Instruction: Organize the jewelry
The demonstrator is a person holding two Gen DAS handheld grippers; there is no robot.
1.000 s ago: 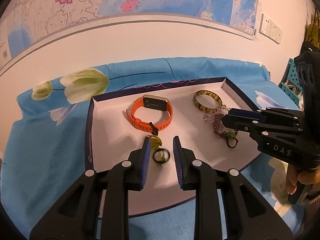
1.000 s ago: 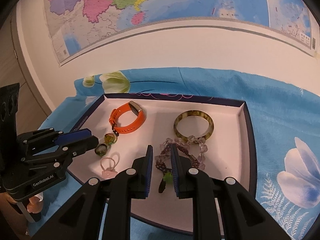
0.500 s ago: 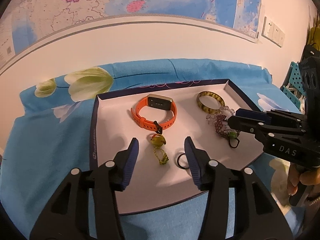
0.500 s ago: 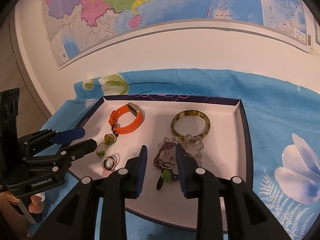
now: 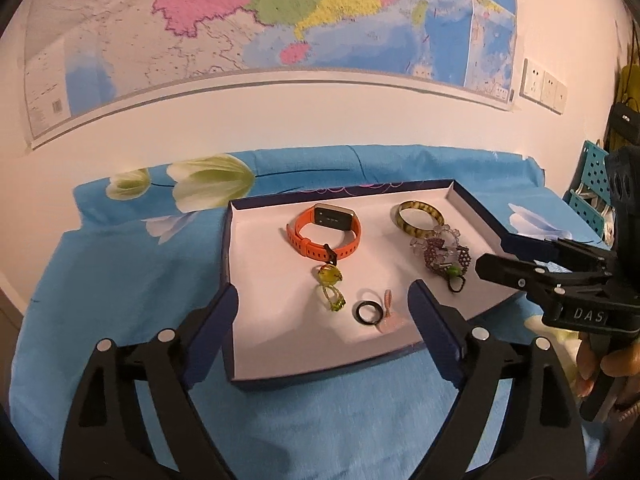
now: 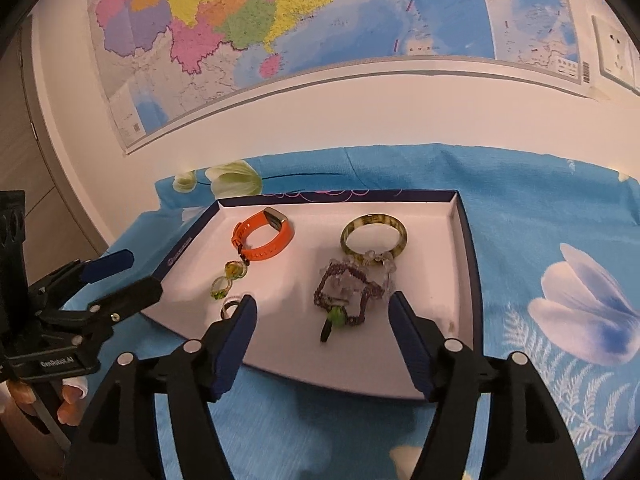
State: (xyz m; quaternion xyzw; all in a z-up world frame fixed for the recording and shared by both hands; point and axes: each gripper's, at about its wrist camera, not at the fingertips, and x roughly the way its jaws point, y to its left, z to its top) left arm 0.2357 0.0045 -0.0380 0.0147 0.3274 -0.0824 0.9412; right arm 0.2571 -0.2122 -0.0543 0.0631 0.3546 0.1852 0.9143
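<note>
A navy box lid with a white floor (image 5: 260, 320) (image 6: 444, 264) holds the jewelry: an orange watch (image 5: 324, 230) (image 6: 262, 236), a mottled green bangle (image 5: 420, 214) (image 6: 374, 234), a purple bead bracelet (image 5: 442, 254) (image 6: 346, 296), two green rings (image 5: 330, 284) (image 6: 228, 280), a black ring (image 5: 368, 312) and a pink ring (image 5: 388, 312). My left gripper (image 5: 322, 308) is open and empty above the lid's near edge. My right gripper (image 6: 322, 312) is open and empty over the bead bracelet.
The lid lies on a blue flowered cloth (image 5: 120, 280) (image 6: 540, 240) against a white wall with a map (image 5: 280, 12). A teal pegboard rack (image 5: 592, 200) stands at the far right.
Both grippers opened wide and drew back and up from the lid. The left let go of the black ring, the right let go of the bead bracelet; both now lie on the lid floor.
</note>
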